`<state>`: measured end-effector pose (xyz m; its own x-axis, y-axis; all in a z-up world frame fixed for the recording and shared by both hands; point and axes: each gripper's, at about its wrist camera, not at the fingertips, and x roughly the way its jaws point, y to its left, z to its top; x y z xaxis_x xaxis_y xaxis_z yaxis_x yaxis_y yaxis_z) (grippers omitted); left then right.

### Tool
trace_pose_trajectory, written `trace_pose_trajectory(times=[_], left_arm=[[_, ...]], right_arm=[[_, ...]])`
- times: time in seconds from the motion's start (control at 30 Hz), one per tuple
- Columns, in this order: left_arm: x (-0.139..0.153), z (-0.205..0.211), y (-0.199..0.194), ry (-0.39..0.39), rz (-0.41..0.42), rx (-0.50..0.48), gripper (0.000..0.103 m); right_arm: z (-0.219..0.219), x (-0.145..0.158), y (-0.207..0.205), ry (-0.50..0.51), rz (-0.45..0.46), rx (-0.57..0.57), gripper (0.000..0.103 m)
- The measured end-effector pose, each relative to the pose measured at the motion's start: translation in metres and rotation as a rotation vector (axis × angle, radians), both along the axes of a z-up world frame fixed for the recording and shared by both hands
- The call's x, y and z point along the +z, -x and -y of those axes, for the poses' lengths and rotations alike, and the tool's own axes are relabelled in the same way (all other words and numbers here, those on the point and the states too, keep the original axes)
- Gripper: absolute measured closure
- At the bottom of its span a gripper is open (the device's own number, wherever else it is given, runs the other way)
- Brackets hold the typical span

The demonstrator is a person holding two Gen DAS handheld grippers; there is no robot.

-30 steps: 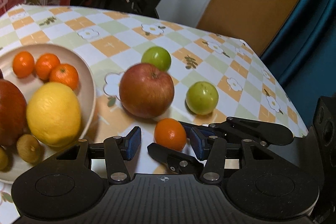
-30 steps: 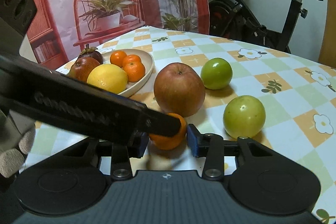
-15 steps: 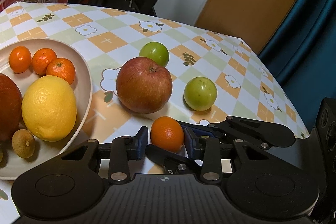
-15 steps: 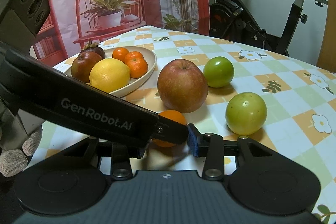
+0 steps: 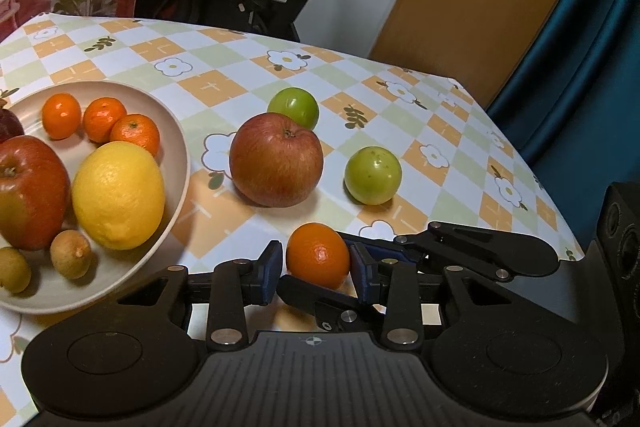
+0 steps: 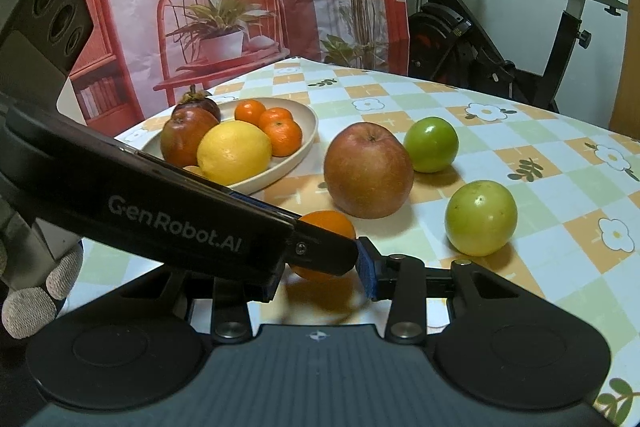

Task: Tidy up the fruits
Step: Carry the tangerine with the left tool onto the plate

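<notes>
The mandarin [image 5: 317, 255] sat low at the near edge of the table [image 5: 224, 87], just in front of the big red apple [image 5: 276, 159], with both tools converging on it. The left gripper [image 5: 316, 269] had its blue pads clenched against the fruit's two sides, a hold that looked meant to carry it to the plate. The right gripper [image 6: 320, 267] was closed in around the same mandarin from the other direction; its right pad [image 6: 368, 273] stood against the fruit, but the left gripper's black finger crossed in front of the other pad, so I cannot tell whether it was truly grasping or only steadying. This read as a handover between the two hands. The beige plate [image 5: 182, 163] lay to the left, holding three mandarins [image 5: 100, 119], a lemon [image 5: 119, 195], a red apple [image 5: 32, 193] and small brown fruits [image 5: 72, 253]. Two green fruits, one far [image 5: 294, 107] and one near [image 5: 373, 175], waited loose on the checked cloth beside the big apple
</notes>
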<state>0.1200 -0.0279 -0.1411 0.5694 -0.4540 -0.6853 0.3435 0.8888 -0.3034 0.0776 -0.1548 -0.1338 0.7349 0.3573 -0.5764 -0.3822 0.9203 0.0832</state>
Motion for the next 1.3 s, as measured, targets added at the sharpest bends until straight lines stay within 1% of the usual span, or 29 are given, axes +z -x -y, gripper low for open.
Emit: trace_pose_trajectory(times=[0.13,0.6,1.07,1.3], left_arm=[[0.004,-0.004,0.006,0.011,0.006,0.012,0.064],[0.014,-0.02,0.015,0.045,0.029,0.041,0.064],[0.015,-0.02,0.019,0.052,0.037,0.043,0.064],[0.019,-0.03,0.021,0.079,0.051,0.069,0.064]], right_arm=[[-0.002,0.003,0.004,-0.008,0.001,0.006,0.062],[-0.017,0.016,0.008,0.019,0.024,0.035,0.062],[-0.02,0.017,0.009,0.025,0.025,0.04,0.062],[-0.022,0.019,0.007,0.027,0.03,0.045,0.062]])
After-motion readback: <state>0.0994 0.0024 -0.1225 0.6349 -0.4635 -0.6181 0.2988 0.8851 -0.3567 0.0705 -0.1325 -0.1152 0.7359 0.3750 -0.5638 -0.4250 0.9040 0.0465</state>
